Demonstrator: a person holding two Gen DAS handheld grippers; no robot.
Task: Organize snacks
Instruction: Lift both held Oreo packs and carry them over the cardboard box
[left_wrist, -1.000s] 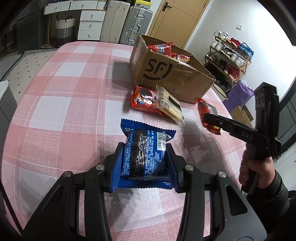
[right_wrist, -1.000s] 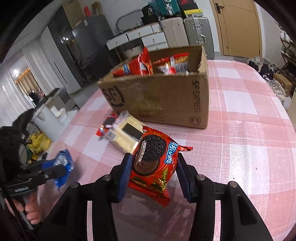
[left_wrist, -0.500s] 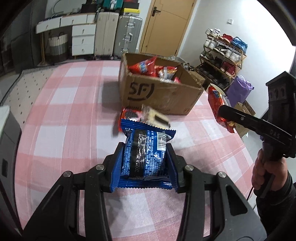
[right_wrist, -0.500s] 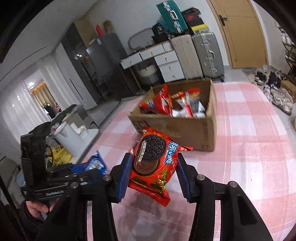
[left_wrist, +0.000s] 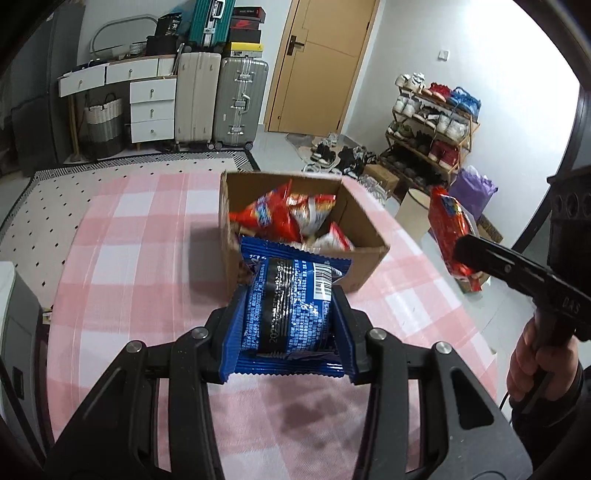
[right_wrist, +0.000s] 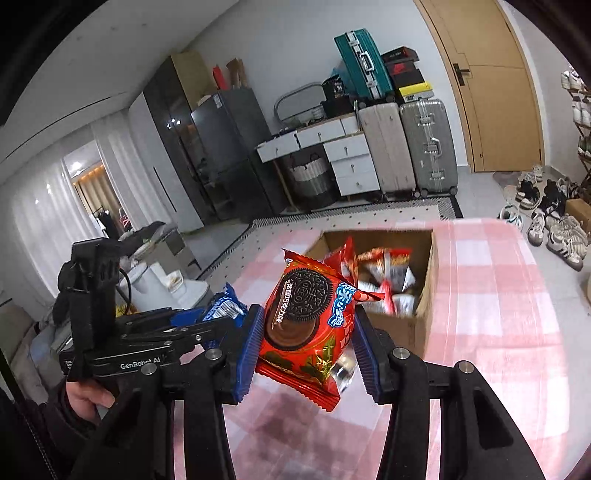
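While left claw (left_wrist: 286, 325) clamps blue packet (left_wrist: 286, 306), right view shows fridge (right_wrist: 229, 155).

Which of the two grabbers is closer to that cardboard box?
Left, as far as I can tell. The left gripper holds the blue packet just before the cardboard box; the right gripper, with the red packet, sits off to its side.
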